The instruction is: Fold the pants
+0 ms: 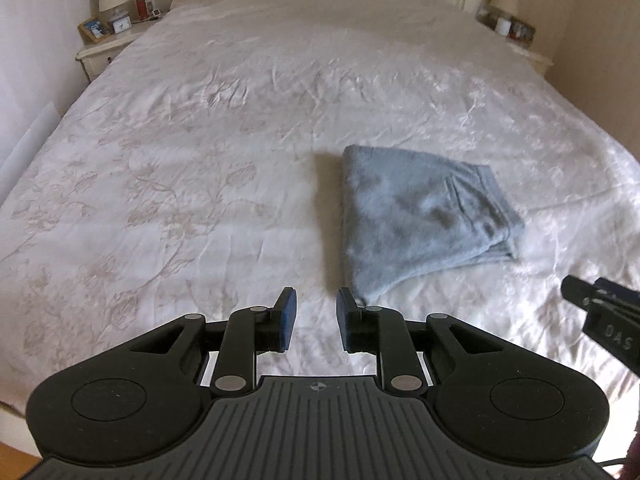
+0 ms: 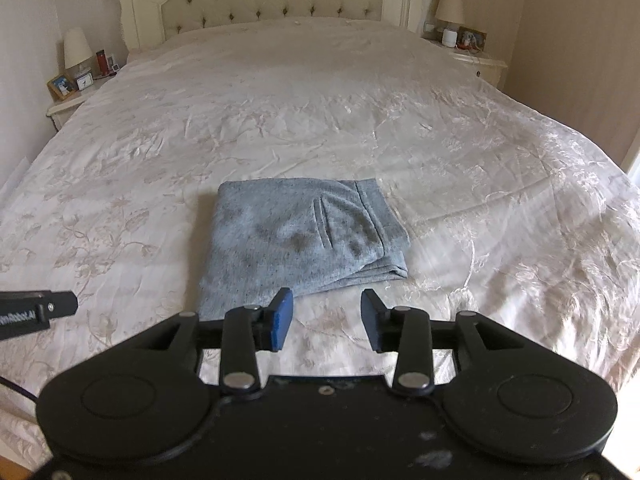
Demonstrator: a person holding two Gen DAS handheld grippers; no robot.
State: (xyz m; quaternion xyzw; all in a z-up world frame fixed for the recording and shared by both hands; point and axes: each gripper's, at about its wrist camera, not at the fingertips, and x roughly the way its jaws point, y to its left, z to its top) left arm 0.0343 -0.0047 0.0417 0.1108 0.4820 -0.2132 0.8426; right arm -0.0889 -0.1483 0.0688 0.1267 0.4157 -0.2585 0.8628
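While pants point(image 2: 304, 236) lie folded on the bed point(image 2: 320, 120), both grippers hover apart.
Left gripper point(image 1: 316, 318) and right gripper point(image 2: 326, 320) gape empty; the pants' near corner perhaps touches the left.

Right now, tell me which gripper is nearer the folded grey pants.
Left, though only slightly. The left gripper has one finger right at the near corner of the pants. The right gripper hovers just short of their near edge. Both jaws open, holding nothing.
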